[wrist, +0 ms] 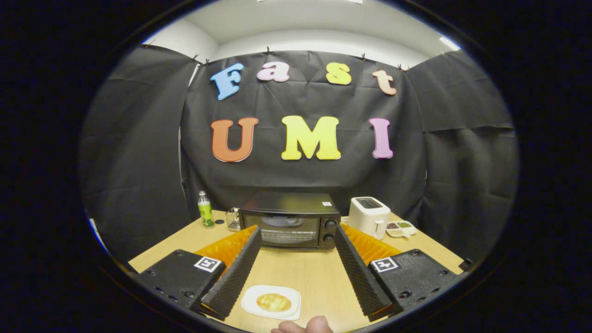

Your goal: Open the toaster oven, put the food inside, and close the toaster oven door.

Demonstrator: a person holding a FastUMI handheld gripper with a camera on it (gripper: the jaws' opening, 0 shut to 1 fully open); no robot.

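Toaster oven, door shut, is sitting at twelve o'clock just beyond your gripper, whose fingers are spreading wide and gripping nothing. Between them, toward six o'clock, the food is lying on a white plate on the wooden table. A white toaster is standing at one o'clock, a bottle at eleven.

Gripper: two long fingers with ribbed, sawtooth inner faces, set wide apart. Each mounts on a flat black block fitted with recessed screws and one square black-and-white marker tag. Fingertips of a hand show beneath.
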